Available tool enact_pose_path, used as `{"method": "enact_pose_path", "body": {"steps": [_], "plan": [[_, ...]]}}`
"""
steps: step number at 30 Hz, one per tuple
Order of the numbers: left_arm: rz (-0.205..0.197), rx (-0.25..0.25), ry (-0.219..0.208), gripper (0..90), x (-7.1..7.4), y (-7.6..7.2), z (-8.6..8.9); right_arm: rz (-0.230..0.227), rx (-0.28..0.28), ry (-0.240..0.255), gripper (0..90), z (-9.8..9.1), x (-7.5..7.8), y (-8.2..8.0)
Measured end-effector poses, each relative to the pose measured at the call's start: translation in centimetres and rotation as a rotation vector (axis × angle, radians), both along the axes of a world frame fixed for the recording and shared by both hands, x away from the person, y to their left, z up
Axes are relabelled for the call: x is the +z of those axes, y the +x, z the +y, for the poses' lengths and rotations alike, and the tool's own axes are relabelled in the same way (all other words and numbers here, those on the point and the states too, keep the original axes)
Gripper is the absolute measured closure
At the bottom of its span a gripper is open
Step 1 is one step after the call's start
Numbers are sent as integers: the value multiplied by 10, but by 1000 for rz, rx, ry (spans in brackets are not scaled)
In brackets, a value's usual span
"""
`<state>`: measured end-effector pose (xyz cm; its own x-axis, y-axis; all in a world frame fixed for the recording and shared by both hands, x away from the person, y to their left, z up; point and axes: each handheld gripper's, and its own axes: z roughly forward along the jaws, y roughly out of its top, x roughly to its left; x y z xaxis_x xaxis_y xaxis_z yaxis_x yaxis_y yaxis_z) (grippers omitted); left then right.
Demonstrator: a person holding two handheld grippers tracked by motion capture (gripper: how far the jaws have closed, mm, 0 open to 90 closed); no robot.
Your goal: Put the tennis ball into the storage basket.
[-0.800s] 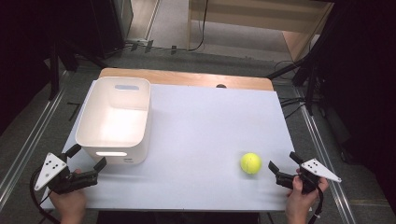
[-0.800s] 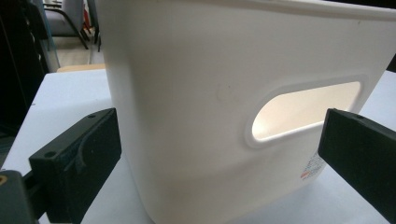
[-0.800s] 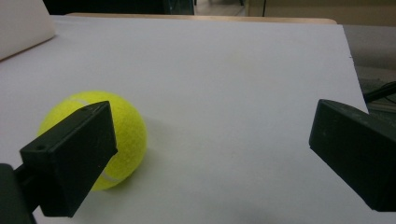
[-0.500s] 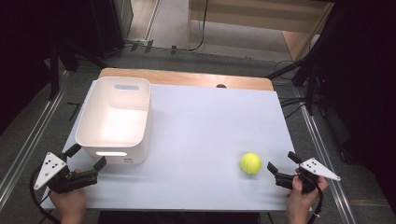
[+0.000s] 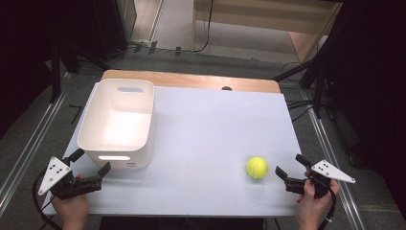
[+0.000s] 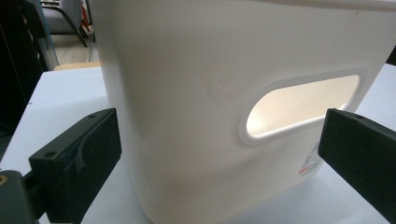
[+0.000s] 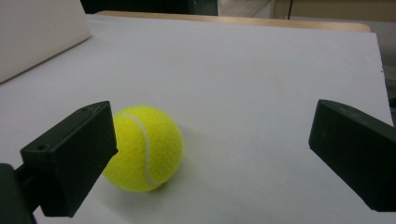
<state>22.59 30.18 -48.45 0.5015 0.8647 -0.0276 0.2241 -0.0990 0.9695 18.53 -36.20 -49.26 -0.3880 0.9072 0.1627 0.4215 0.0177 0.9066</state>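
Note:
A yellow tennis ball (image 5: 257,167) lies on the white table top (image 5: 215,124) near the front right. My right gripper (image 5: 290,165) is just to the right of it, open, its jaws pointing at the ball and apart from it. In the right gripper view the ball (image 7: 144,149) sits low, partly behind the left jaw of the open gripper (image 7: 210,154). A white plastic bin (image 5: 117,122) stands at the left. My left gripper (image 5: 92,161) is open at the bin's near left corner. Close up, the bin wall (image 6: 187,70) with its handle slot (image 6: 299,105) faces the open left gripper (image 6: 219,154).
The table's wooden far edge (image 5: 191,80) has a dark hole (image 5: 226,88) in it. Dark floor, rails and cables surround the table. The bin's corner (image 7: 37,32) shows far left in the right gripper view. Bare table top lies between bin and ball.
The right gripper has shifted only slightly near the ball. Ball, bin and left gripper have stayed where they were.

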Motion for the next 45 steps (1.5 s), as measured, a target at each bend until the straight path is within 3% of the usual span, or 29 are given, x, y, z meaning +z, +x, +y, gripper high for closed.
{"method": "enact_pose_path", "body": {"steps": [6, 9, 13, 24, 34, 45], "plan": [[0, -6, 9, 0, 0, 0, -1, 54, 49, -35, 0, 4, 6, 1], [-1, -7, 12, 0, 0, 0, -2, 80, 73, -94, 0, 8, 9, 4], [0, -6, 13, 0, 0, 0, -2, 107, 107, -130, 0, 14, 12, 8], [3, -7, 20, 0, 0, 0, -4, 142, 161, -172, 0, 24, 20, 19], [2, -9, 22, 0, 0, 0, -4, 206, 231, -232, 0, 42, 25, 32], [2, -10, 20, 0, 0, 0, -4, 285, 264, -300, 0, 55, 22, 44]]}}
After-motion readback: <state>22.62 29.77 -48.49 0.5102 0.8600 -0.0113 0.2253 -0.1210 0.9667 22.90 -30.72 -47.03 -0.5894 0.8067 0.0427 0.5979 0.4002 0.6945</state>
